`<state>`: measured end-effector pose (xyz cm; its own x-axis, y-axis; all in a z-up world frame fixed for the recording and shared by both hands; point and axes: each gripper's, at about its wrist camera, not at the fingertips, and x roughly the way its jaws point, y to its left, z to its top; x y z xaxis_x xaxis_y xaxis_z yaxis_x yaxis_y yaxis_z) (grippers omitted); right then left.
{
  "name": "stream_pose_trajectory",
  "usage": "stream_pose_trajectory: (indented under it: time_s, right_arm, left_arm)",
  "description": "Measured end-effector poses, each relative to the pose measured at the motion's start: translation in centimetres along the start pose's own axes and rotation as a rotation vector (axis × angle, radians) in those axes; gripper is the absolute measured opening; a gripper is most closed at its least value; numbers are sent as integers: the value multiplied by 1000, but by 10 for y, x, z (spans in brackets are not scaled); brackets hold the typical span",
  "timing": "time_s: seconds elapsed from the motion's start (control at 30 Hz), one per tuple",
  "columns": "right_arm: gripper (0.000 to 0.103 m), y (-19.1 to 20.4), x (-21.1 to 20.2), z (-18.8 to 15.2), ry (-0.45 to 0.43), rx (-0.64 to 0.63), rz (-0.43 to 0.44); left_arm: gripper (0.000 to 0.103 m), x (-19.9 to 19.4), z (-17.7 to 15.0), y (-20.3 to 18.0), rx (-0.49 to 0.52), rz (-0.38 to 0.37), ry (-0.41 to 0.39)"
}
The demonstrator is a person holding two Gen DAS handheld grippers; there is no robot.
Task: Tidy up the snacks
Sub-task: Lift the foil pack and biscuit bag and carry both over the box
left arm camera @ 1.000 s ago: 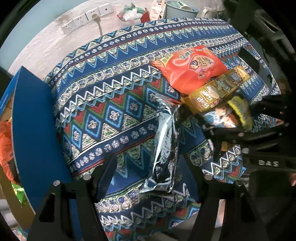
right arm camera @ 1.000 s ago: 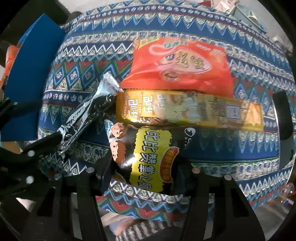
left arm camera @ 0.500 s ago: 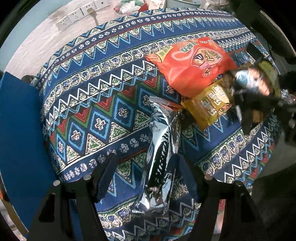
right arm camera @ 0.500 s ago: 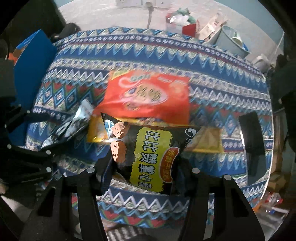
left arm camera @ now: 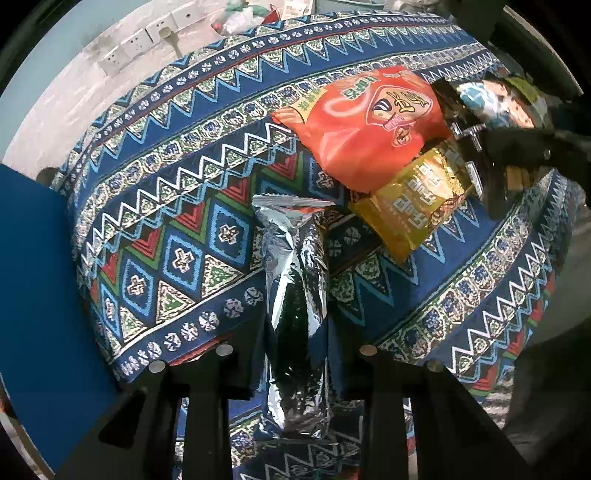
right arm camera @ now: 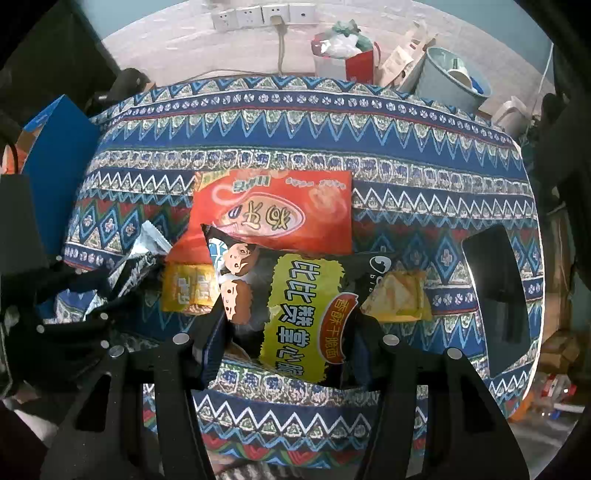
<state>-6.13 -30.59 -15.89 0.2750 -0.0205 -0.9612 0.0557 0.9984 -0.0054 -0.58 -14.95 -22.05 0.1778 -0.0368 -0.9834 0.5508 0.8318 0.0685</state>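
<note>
My left gripper [left arm camera: 295, 354] is shut on a long silver foil snack pack [left arm camera: 293, 295] and holds it above the patterned tablecloth [left arm camera: 177, 229]. My right gripper [right arm camera: 291, 343] is shut on a black and yellow snack bag [right arm camera: 295, 306] and holds it lifted above the table. An orange chip bag [right arm camera: 273, 210] and a gold snack pack [right arm camera: 186, 286] lie on the cloth below it. The orange bag [left arm camera: 365, 118] and the gold pack [left arm camera: 413, 203] also show in the left wrist view, with the black bag [left arm camera: 495, 103] at the far right.
A blue box [left arm camera: 33, 295] stands at the table's left edge; it also shows in the right wrist view [right arm camera: 59, 162]. A black phone-like slab [right arm camera: 495, 284] lies on the cloth at the right. Beyond the table are wall sockets [right arm camera: 258, 14], a red-and-white bag [right arm camera: 343, 51] and a bin [right arm camera: 454, 81].
Both grippers have risen with their packs. The black and yellow bag came off the table and now hangs over the gold pack; the silver pack lifted clear of the cloth.
</note>
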Motion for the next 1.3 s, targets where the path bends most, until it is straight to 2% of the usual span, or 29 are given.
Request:
stream_pose_trajectory:
  time_s: [0.27,0.37,0.8,1.13,1.3]
  right_arm:
    - [56,8,-10,3,-30,-24,-8]
    - [56,14,-15,4,-47,-42,-17]
    - [56,38,-45,15,-119,-82,-3]
    - [56,69,-68,28,-170,-124,33]
    - [56,85,-79,36,-198,-150,47]
  left_arm:
    - [29,-30,1,2,1,54,-74]
    - [29,-43,2,5,-16,54,-101]
    - [29,-113,-9,43,-88,103,-239]
    - [29,-148,-25,73,-163,82,-293]
    - [29,-164,-32,88,-196,94,-326]
